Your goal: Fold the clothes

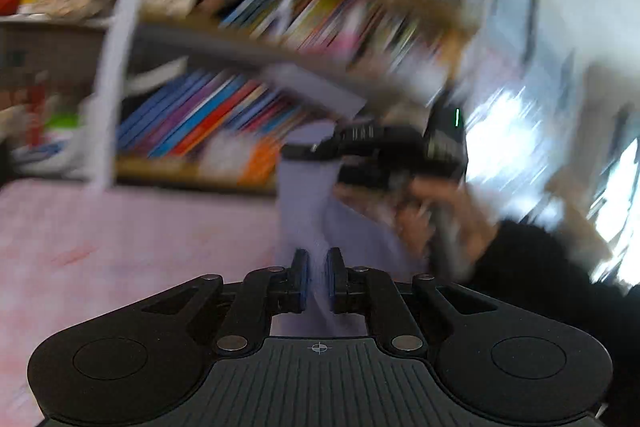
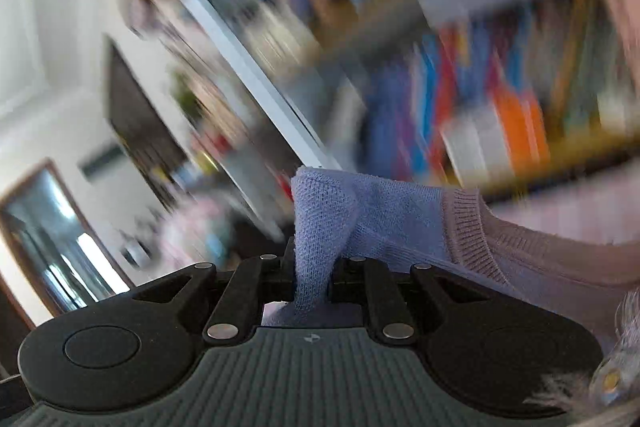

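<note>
Both views are smeared by motion, so only the near things read well. The garment is a lavender knitted sweater (image 2: pixel 384 211), and it is off the pink bed cover (image 1: pixel 120 247), held in the air in front of the bookshelf (image 1: pixel 224 115).

The right gripper (image 2: pixel 312 267) has its jaws nearly together, pinching a bunched fold of the knit that stands up from between them; a ribbed band of the sweater runs just to the right of that pinch, whether neckline or cuff I cannot say. The left gripper (image 1: pixel 318 279) is likewise almost closed, with a thin sheet of the same lavender cloth running up between its blue pads (image 1: pixel 305 279). In the left view the right gripper and the hand (image 1: pixel 436 215) that carries it show above and to the right of the left gripper, with the cloth hanging from that higher grip down to the lower one.

So the sweater's long run, as far as it shows, goes roughly up and down between the two grips, slanting toward the upper right of the left gripper's view. Which end is the hem is hidden.

By my reading the folding has barely begun: the garment is gripped at two points and lifted, but no crease or flat fold is visible. Spreading it on the bed cover and making the folds seems to be what is left.
</note>
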